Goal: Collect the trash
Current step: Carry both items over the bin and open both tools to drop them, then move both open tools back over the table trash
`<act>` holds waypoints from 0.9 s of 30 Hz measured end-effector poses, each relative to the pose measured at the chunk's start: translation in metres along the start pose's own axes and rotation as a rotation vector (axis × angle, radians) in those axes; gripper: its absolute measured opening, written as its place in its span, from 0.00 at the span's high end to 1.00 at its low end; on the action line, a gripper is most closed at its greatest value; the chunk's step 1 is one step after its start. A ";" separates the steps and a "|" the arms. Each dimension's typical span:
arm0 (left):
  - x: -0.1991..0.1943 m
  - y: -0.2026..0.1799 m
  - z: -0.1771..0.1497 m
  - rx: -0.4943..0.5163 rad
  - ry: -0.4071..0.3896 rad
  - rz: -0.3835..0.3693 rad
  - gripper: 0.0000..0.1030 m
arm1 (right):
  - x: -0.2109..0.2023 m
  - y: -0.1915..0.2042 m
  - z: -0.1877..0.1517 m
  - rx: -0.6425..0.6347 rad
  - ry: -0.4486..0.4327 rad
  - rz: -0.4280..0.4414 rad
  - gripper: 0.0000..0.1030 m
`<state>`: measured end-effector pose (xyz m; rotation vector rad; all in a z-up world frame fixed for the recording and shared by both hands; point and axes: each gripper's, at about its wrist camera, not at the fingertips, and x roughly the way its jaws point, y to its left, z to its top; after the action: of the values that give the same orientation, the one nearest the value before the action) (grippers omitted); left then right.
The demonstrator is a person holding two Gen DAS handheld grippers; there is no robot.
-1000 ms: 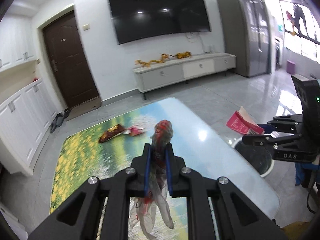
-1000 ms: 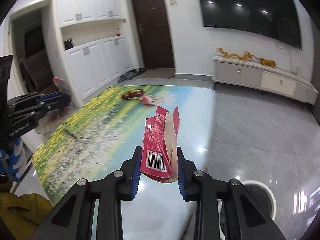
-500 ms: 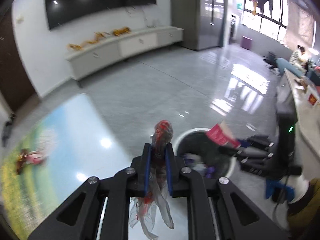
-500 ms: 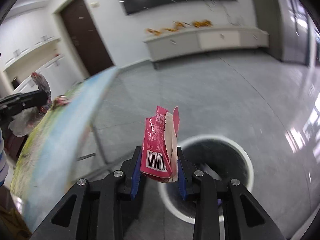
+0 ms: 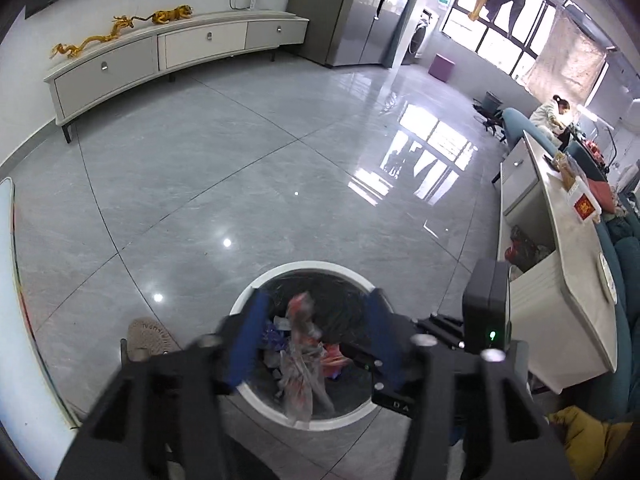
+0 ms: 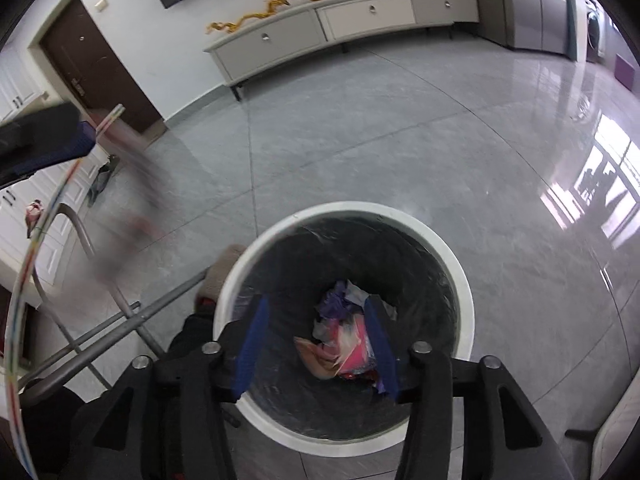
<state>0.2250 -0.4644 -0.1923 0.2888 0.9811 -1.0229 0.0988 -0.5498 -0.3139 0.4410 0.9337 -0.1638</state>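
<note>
A round white-rimmed bin [image 5: 256, 288] with a black liner stands on the floor below both grippers; it also shows in the right wrist view [image 6: 256, 256]. My left gripper [image 5: 314, 340] is open above it, and the clear red-marked plastic bag [image 5: 302, 364] hangs free between its jaws, falling over the bin. My right gripper [image 6: 316, 344] is open over the bin, and the pink wrapper [image 6: 352, 350] lies inside on other trash [image 6: 340, 296]. The left gripper also shows blurred at the left of the right wrist view [image 6: 80, 140].
Grey glossy floor tiles [image 5: 240, 168] surround the bin. The table edge [image 5: 12, 280] is at the left, with its metal legs [image 6: 120, 320] beside the bin. A slipper [image 5: 150, 340] lies by the bin. A white counter [image 5: 560, 280] stands at the right, a TV cabinet [image 5: 160, 52] at the far wall.
Both grippers moved from the table to above the bin and opened. The pink wrapper dropped into the bin; the plastic bag left the left jaws and is falling.
</note>
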 end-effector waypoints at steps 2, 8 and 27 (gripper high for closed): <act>-0.006 -0.001 -0.001 -0.004 -0.012 0.001 0.48 | -0.004 -0.006 -0.003 0.013 0.001 -0.005 0.53; -0.048 -0.001 -0.007 0.004 -0.083 0.104 0.48 | -0.029 -0.005 0.004 0.039 -0.044 -0.018 0.53; -0.264 0.023 -0.098 -0.025 -0.427 0.564 0.30 | -0.196 0.131 0.012 -0.215 -0.379 0.020 0.42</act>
<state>0.1481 -0.2375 -0.0418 0.2891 0.4785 -0.5210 0.0344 -0.4474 -0.1107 0.2093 0.5659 -0.1217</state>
